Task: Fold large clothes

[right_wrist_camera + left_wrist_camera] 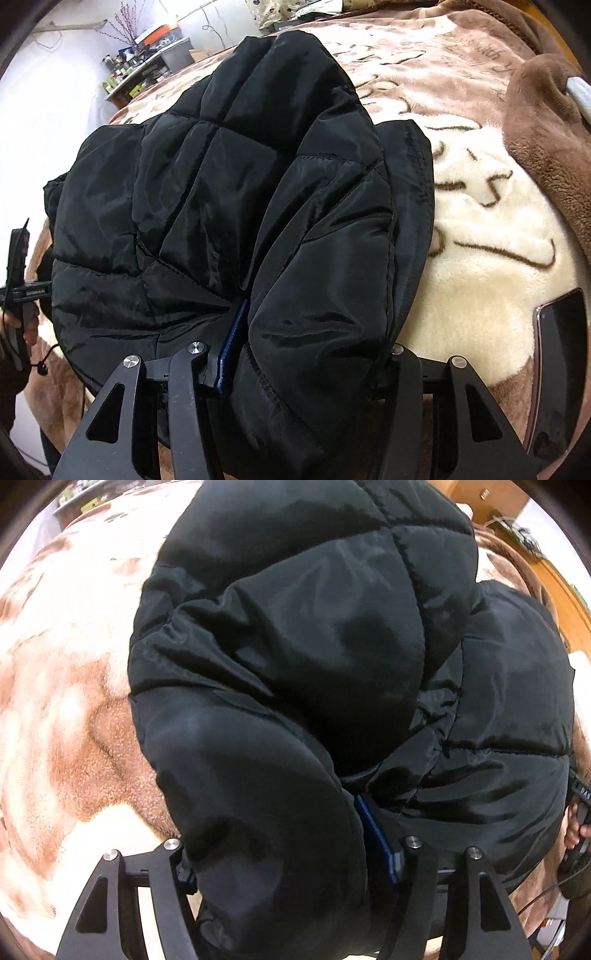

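Hiding both gripper [291, 849] tips: black jacket [295, 646]

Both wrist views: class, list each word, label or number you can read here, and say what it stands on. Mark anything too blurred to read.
"with": brown script on the blanket, top right of the right wrist view; the rest of that line is too distorted to read.
"DAS": white letters on the black gripper handle at the right edge of the left wrist view; cut off, uncertain.
Faint print on the gripper handle at the left edge: too blurred.
Black puffer jacket: no lettering visible.
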`<state>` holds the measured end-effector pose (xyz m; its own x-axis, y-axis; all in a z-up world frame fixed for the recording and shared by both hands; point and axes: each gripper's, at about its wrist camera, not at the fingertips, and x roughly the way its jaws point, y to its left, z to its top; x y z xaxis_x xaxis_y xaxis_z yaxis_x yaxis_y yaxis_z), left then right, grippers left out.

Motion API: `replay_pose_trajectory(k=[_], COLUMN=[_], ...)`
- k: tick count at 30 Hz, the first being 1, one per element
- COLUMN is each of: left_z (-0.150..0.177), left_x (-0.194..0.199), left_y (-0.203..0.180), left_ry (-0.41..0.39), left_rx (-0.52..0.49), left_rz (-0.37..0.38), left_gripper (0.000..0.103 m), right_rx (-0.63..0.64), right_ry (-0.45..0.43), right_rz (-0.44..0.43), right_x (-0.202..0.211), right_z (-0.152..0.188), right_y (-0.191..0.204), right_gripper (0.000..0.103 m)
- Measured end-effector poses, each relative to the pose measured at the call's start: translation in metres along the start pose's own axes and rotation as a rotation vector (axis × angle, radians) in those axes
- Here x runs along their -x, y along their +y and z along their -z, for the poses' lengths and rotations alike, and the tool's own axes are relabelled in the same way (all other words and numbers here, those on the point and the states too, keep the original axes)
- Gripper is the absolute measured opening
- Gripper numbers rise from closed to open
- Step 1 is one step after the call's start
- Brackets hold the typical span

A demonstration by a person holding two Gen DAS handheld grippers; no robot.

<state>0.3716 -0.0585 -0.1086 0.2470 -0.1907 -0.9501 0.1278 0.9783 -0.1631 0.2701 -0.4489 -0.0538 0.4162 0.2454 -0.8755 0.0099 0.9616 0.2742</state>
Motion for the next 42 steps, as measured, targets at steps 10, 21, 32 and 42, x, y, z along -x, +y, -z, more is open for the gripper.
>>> replay_pose_trajectory(k=[10,21,32,42], left_z=[0.009,0.037,0.055,0.082], left_x=[0.022,0.081,0.136,0.182], left_y=[-0.048,-0.069,-0.029,0.025], left_ry=[-0.103,-0.252,-0.397,-0.501], left_rx=[-0.071,-0.076,0.018,0.077], left_rz=[-0.07,-0.036,0.0,-0.053], left_gripper=[0.036,0.031,0.028,0.025], right_rx=[0.132,0.239,0.328,0.411], right_ry=[-0.055,-0.236,-0.371,-0.46], right_rz=[0.17,0.271,0.238,0.173], right_x=[0.008,0.062,0.092,0.086], right_z=[-0.007,0.01,0.006,-0.003], right_y=[0.047,0.088,0.147,0.215], right_gripper=[0.034,0.028,0.025,0.024])
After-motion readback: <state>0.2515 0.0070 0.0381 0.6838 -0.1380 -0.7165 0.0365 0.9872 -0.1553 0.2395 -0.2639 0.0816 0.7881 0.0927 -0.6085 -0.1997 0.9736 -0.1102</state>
